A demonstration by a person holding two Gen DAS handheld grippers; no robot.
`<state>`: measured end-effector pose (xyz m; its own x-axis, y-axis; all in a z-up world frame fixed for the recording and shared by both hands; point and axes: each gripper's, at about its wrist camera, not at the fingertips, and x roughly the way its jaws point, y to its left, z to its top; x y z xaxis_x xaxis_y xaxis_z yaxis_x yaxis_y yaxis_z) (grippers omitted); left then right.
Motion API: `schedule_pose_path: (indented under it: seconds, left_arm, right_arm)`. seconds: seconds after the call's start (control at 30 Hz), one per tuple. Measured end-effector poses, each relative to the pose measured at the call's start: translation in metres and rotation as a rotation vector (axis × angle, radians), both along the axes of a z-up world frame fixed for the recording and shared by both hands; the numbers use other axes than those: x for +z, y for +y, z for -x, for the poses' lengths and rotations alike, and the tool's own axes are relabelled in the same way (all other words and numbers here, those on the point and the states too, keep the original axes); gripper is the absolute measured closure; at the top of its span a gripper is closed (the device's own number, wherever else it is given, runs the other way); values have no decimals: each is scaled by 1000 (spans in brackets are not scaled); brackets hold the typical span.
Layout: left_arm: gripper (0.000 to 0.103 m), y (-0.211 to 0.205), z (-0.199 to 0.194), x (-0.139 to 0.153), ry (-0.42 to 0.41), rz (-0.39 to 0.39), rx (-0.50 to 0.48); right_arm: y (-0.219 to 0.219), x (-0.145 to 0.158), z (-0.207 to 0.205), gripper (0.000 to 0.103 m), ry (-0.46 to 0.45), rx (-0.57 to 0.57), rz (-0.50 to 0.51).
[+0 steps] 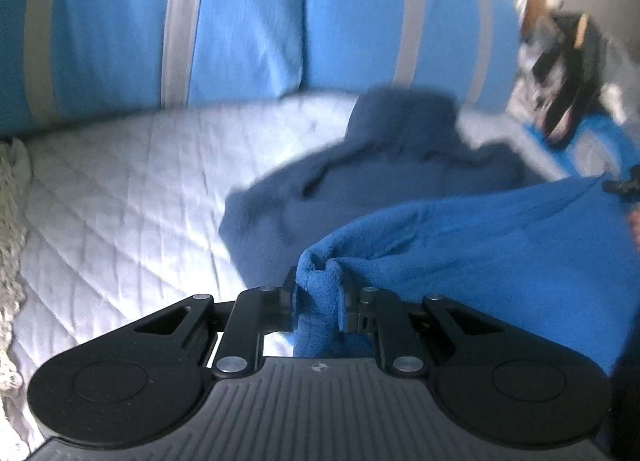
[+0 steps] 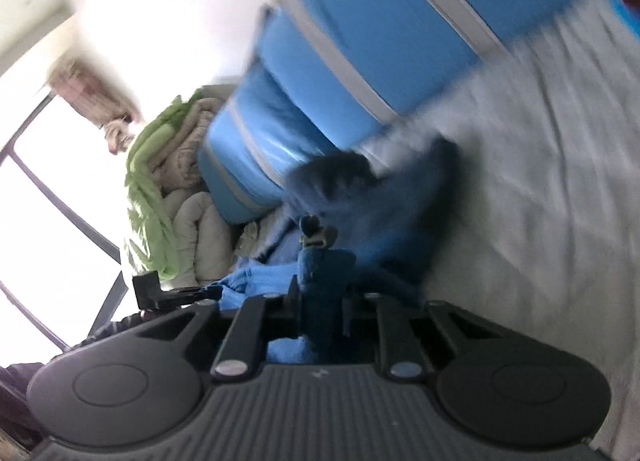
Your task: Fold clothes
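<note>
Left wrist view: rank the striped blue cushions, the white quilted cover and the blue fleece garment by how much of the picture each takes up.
1. striped blue cushions
2. white quilted cover and blue fleece garment: too close to rank; the garment, clamped in the left gripper, hangs near the camera.

You hold a fuzzy blue fleece garment (image 1: 460,237) — soft, matt nap. The white bedcover (image 1: 120,197) is quilted cloth; both grippers (image 1: 318,301) (image 2: 320,301) are matt black plastic — shiny metal rivets.
</note>
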<state>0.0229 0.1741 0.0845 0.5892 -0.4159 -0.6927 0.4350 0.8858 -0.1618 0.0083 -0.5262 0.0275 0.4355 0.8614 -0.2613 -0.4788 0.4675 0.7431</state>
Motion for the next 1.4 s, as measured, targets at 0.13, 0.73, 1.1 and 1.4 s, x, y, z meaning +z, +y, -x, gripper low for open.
schedule_pose_path:
  seconds: [0.13,0.73,1.1,1.4]
  left_arm:
    - [86,19,31,49,-112,85,-15]
    - [86,-8,-68,5,-67,-108,6]
    - [40,-7,-96,0,26,-198,2]
    - [40,-78,-71,51,-19,-292,-422]
  right_arm:
    - [4,66,25,86,-134,-30,64]
    - [87,45,-72,86,66,-311,343]
    - [109,47,-74,1,-68,-279,666]
    - [171,92,-74,3,-308,142,794]
